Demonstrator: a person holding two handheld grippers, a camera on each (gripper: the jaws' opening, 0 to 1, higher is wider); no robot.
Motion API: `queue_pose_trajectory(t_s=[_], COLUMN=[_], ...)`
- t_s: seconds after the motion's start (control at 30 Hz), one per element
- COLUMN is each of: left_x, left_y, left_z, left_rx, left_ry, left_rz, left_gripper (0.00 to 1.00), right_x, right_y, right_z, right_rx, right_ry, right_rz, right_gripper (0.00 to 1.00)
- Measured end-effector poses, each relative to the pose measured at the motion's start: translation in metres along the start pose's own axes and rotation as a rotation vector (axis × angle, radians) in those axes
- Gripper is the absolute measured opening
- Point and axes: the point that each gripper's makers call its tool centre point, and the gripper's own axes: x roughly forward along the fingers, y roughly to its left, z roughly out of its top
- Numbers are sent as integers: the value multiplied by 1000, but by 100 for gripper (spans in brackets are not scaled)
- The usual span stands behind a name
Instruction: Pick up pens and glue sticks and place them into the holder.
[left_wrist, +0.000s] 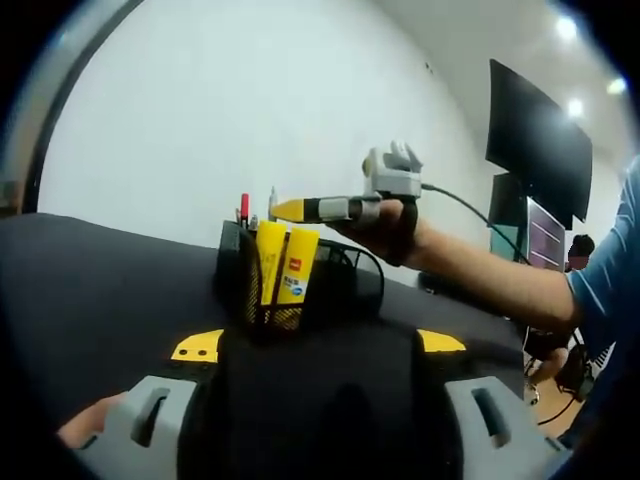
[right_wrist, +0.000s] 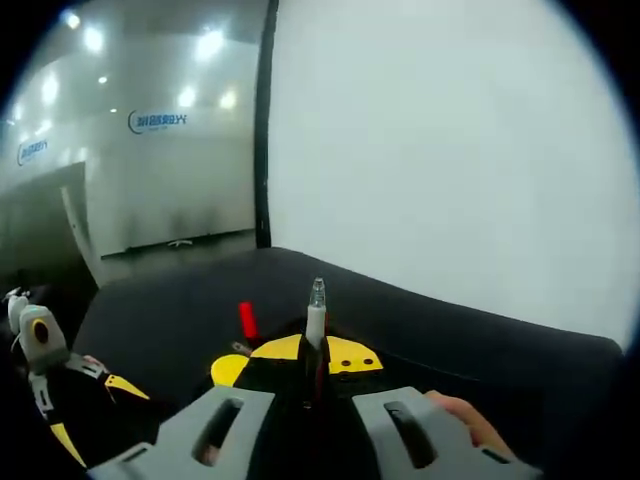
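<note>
While pen (right_wrist: 316, 312) is clamped upright in right gripper (left_wrist: 290, 209) above holder (left_wrist: 262, 290), tip should be aligned beside glue sticks (left_wrist: 285, 265), then lowered. Left gripper (left_wrist: 320, 395) state cannot be told.

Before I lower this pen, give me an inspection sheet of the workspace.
Surface: black tabletop, flat and bare around the holder.
Job's things: black mesh holder stands upright and holds two yellow glue sticks and a red-capped pen.
Clutter: nothing seen.
Grippers: right gripper sits just above the holder's top, fingers closed on a white pen with a clear tip. Left gripper is low in front of the holder; its finger gap is unclear.
Cables: black cable trails from the right gripper.
Surroundings: white wall, black monitor.
</note>
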Motion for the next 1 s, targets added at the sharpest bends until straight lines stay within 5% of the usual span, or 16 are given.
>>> queue_pose_trajectory(t_s=[1.0], left_x=[0], left_y=[1], left_z=[-1], left_rx=[-4], left_ry=[3], left_rz=[6], left_gripper=[75], right_x=[-13], right_y=[5], right_z=[14], right_rx=[-34], right_ry=[-26], right_rz=[-2], right_gripper=[5])
